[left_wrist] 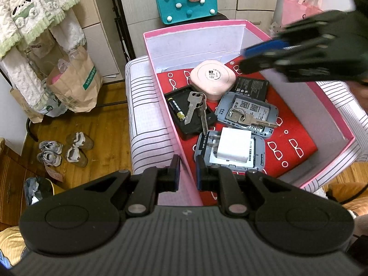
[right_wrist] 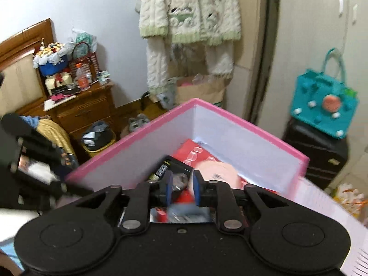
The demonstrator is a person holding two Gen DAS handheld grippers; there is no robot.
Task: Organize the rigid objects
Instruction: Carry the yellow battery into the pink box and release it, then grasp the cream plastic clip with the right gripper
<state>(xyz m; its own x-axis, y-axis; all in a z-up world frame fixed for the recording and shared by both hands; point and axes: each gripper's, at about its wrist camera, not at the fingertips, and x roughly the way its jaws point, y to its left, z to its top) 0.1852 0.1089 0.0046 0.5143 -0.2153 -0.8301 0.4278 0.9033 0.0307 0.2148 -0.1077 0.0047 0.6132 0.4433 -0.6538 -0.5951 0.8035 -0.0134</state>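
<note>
A pink box (left_wrist: 331, 105) on a striped stool holds a red booklet (left_wrist: 292, 142), a pink round case (left_wrist: 212, 78), a black tray (left_wrist: 191, 128) with a battery (left_wrist: 176, 109) and keys (left_wrist: 192, 108), two grey device shells (left_wrist: 247, 112) with keys and a white charger (left_wrist: 234, 146), and a black battery pack (left_wrist: 251, 87). My left gripper (left_wrist: 188, 174) straddles the box's near wall, its jaws a small gap apart and not pressing the wall. My right gripper (left_wrist: 243, 59) hovers blurred over the box's far right. In the right wrist view it (right_wrist: 181, 187) is open and empty above the pink case (right_wrist: 216, 172).
The striped stool (left_wrist: 147, 119) carries the box. A teal felt bag (left_wrist: 186, 0) sits behind on a black case. Paper bags (left_wrist: 76, 85), hanging clothes and shoes (left_wrist: 64, 151) are on the wooden floor at left. A nightstand (right_wrist: 85, 112) and a bin (right_wrist: 99, 138) stand beyond.
</note>
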